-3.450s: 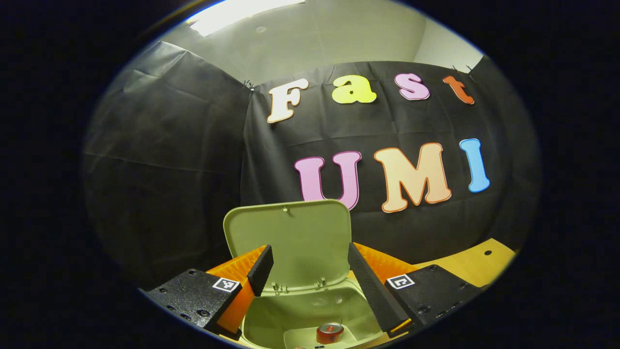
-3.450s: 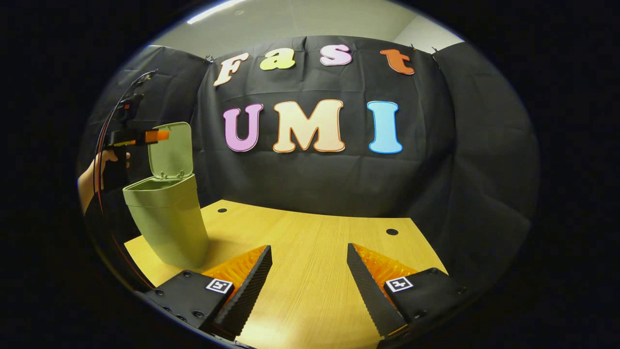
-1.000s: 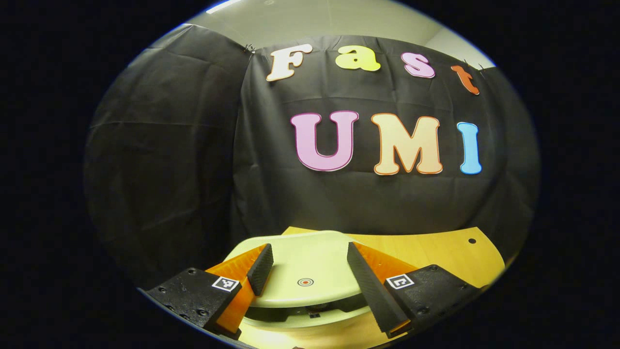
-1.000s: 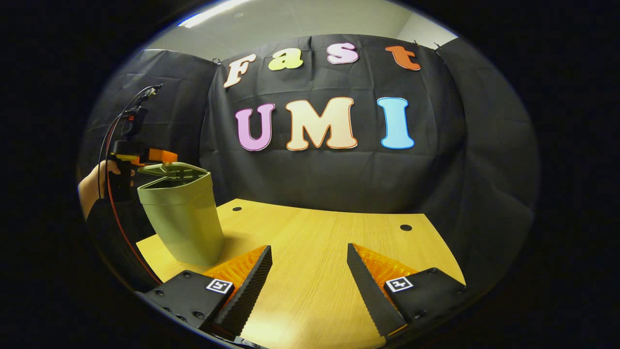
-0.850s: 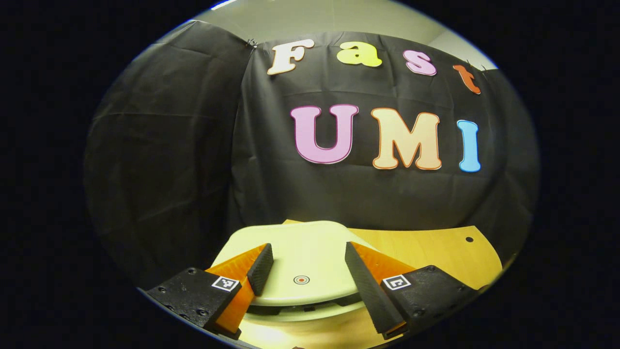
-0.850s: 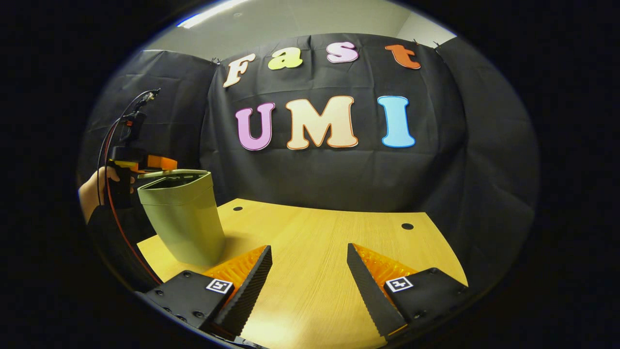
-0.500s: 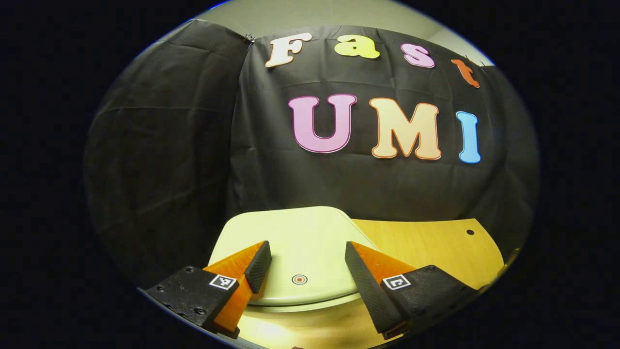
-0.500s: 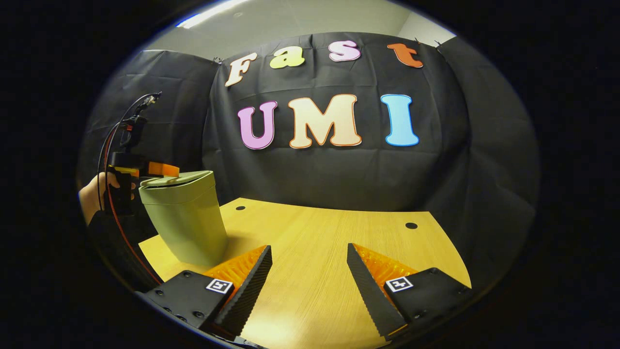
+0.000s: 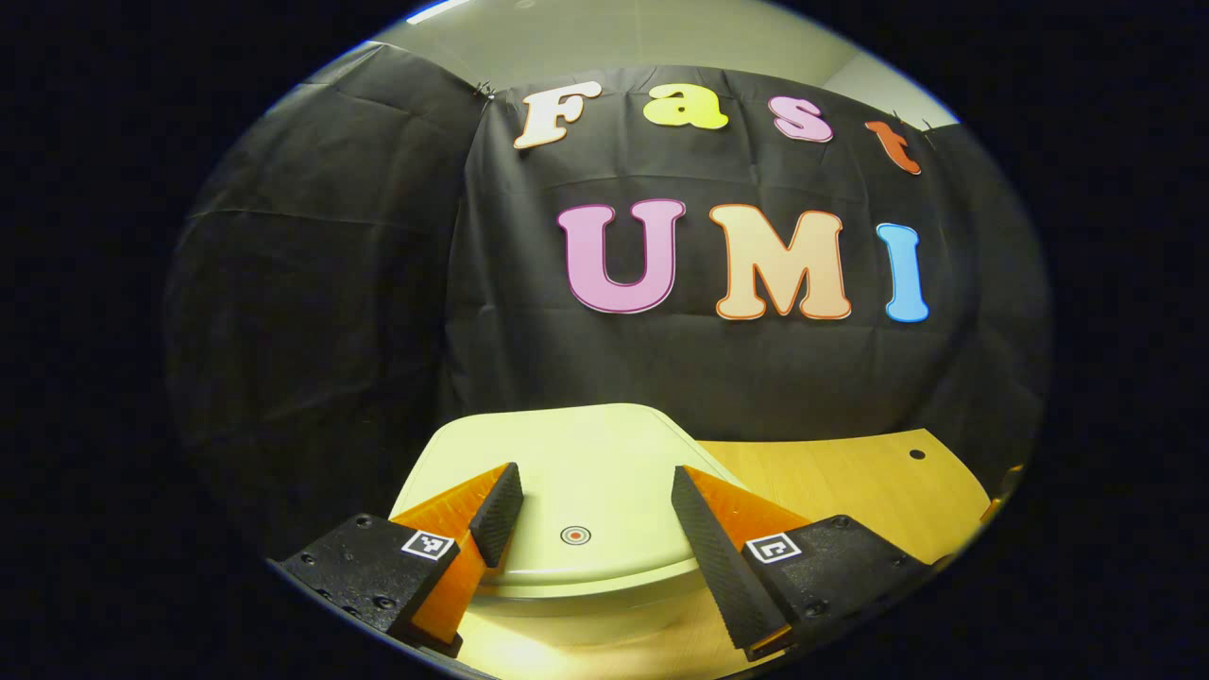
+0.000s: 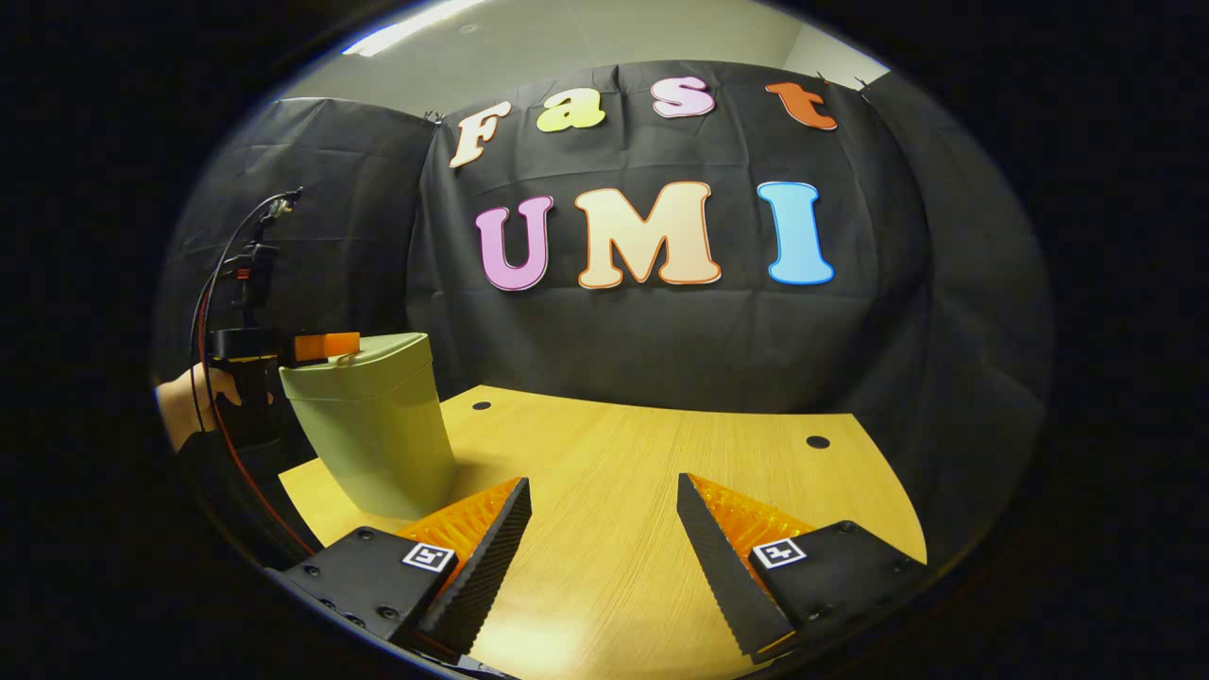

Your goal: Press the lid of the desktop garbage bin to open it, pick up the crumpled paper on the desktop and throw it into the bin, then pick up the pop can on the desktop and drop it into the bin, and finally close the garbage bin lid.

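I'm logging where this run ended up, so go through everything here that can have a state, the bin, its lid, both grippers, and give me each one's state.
bin: upright on the table, closed.
lid: down flat on the bin.
left gripper: open, over the lid, holding nothing.
right gripper: open, empty, above the table, apart from the bin.
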Demonstrator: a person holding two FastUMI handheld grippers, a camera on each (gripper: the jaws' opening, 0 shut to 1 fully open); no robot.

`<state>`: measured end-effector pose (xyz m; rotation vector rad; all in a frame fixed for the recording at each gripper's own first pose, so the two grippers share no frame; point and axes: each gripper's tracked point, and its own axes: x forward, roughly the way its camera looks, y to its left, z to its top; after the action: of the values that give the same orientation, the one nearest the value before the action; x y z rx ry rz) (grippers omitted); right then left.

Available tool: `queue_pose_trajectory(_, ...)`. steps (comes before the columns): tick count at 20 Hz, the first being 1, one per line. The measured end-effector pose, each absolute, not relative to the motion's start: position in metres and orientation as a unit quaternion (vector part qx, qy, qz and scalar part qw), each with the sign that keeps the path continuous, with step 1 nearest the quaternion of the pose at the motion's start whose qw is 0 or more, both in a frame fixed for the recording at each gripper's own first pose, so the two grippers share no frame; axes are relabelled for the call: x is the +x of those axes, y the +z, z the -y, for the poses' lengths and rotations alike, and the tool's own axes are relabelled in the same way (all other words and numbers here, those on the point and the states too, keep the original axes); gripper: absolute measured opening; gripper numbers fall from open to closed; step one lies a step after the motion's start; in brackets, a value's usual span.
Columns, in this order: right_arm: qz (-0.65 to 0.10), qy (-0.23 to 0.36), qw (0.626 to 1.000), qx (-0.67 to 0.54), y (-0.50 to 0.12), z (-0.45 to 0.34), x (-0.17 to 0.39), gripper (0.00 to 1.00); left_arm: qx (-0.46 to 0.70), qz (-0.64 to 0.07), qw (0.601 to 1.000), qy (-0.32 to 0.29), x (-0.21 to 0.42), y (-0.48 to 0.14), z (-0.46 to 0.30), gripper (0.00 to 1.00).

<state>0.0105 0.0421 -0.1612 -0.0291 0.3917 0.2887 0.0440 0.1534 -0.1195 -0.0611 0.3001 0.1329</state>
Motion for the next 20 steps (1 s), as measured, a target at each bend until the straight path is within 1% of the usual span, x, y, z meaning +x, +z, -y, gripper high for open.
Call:
queue_pose_trajectory(2, -0.177, 0.141, 0.974, -0.012, -0.145, -0.04, 0.014, 0.98, -0.037, -0.128, 0.99, 0.054, 0.046, -0.113, -0.144, 0.94)
queue_pose_trajectory(5, -0.163, 0.134, 0.977, -0.015, -0.133, -0.036, 0.015, 0.98, -0.033, -0.156, 0.986, 0.049, 0.043, -0.131, -0.139, 0.95)
queue_pose_trajectory(6, -0.161, 0.132, 0.978, -0.017, -0.131, -0.034, 0.014, 0.98, -0.035, -0.144, 0.988, 0.048, 0.046, -0.118, -0.14, 0.96)
queue_pose_trajectory(8, -0.163, 0.13, 0.978, -0.018, -0.133, -0.032, 0.012, 0.98, -0.041, -0.178, 0.982, 0.046, 0.044, -0.134, -0.138, 0.95)
queue_pose_trajectory(9, -0.166, 0.13, 0.977, -0.018, -0.136, -0.032, 0.01, 0.98, -0.031, -0.181, 0.982, 0.042, 0.045, -0.134, -0.138, 0.99)
queue_pose_trajectory(10, -0.171, 0.131, 0.976, -0.018, -0.14, -0.033, 0.008, 0.98, -0.037, -0.186, 0.981, 0.043, 0.044, -0.135, -0.139, 0.99)
queue_pose_trajectory(11, -0.173, 0.133, 0.976, -0.015, -0.142, -0.035, 0.006, 0.98, -0.053, -0.187, 0.98, 0.042, 0.042, -0.137, -0.14, 0.96)
queue_pose_trajectory(12, -0.175, 0.137, 0.975, -0.011, -0.144, -0.038, 0.003, 0.98, -0.076, -0.183, 0.979, 0.043, 0.041, -0.136, -0.139, 0.99)
queue_pose_trajectory(13, -0.174, 0.142, 0.974, -0.008, -0.145, -0.042, 0.0, 0.98, -0.079, -0.18, 0.98, 0.039, 0.039, -0.135, -0.137, 0.98)
queue_pose_trajectory(16, -0.171, 0.15, 0.974, -0.009, -0.144, -0.048, 0.001, 0.98, -0.049, -0.185, 0.981, 0.037, 0.042, -0.133, -0.137, 0.97)
queue_pose_trajectory(17, -0.169, 0.151, 0.974, -0.004, -0.141, -0.05, 0.002, 0.98, -0.045, -0.172, 0.983, 0.036, 0.044, -0.127, -0.138, 0.96)
queue_pose_trajectory(20, -0.155, 0.148, 0.977, -0.003, -0.13, -0.048, 0.004, 0.98, -0.027, -0.162, 0.986, 0.033, 0.04, -0.121, -0.135, 0.96)
